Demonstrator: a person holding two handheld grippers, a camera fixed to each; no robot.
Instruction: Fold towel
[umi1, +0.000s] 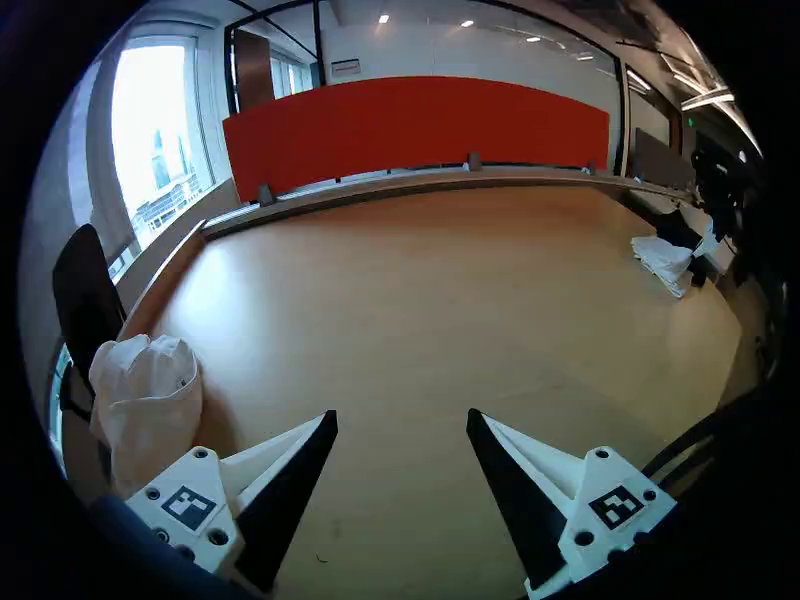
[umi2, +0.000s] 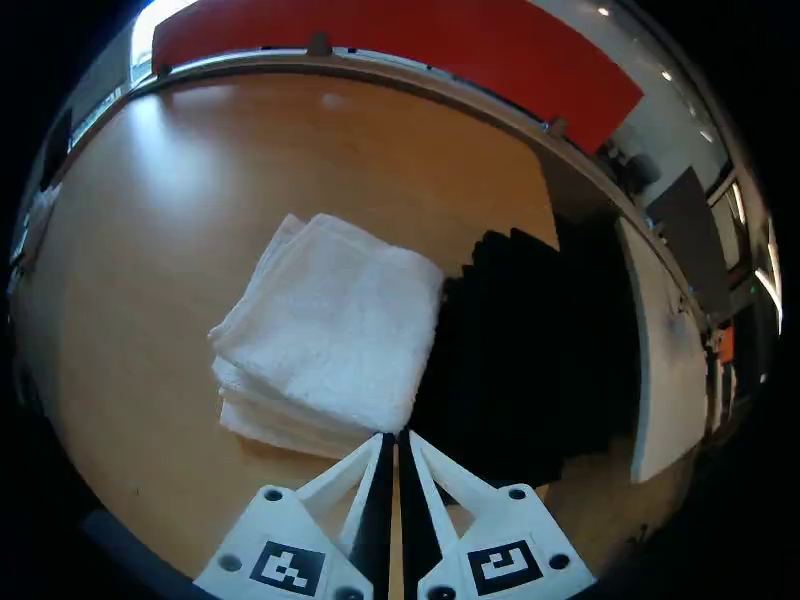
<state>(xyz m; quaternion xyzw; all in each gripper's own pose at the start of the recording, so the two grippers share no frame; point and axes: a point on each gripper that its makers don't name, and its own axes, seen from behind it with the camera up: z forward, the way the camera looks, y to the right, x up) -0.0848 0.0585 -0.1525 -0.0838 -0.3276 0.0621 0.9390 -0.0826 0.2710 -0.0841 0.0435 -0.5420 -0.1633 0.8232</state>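
The towel (umi2: 330, 340) lies in the middle of the right gripper view as a thick white square of several layers on the wooden table (umi2: 150, 250). Its right edge sits against a black ribbed mass (umi2: 530, 350) that I cannot identify. The right gripper (umi2: 397, 437) sits at bottom centre with its tongs drawn together, only a thin slit between them. Their tips are at the towel's near edge and nothing is visibly pinched. In the left gripper view the left gripper (umi1: 400, 415) has its tongs wide apart over bare tabletop, with a red partition (umi1: 420, 125) across the top of the frame. Judging by the stacked layers, the folding looks finished or at its last fold. A further fold would call for the right tongs to part and take an edge, with the left coming across to help. No brand or label is readable. The grippers carry only black-and-white square markers (umi2: 285, 568), and a small sign (umi1: 345, 67) at upper centre is too small to read.
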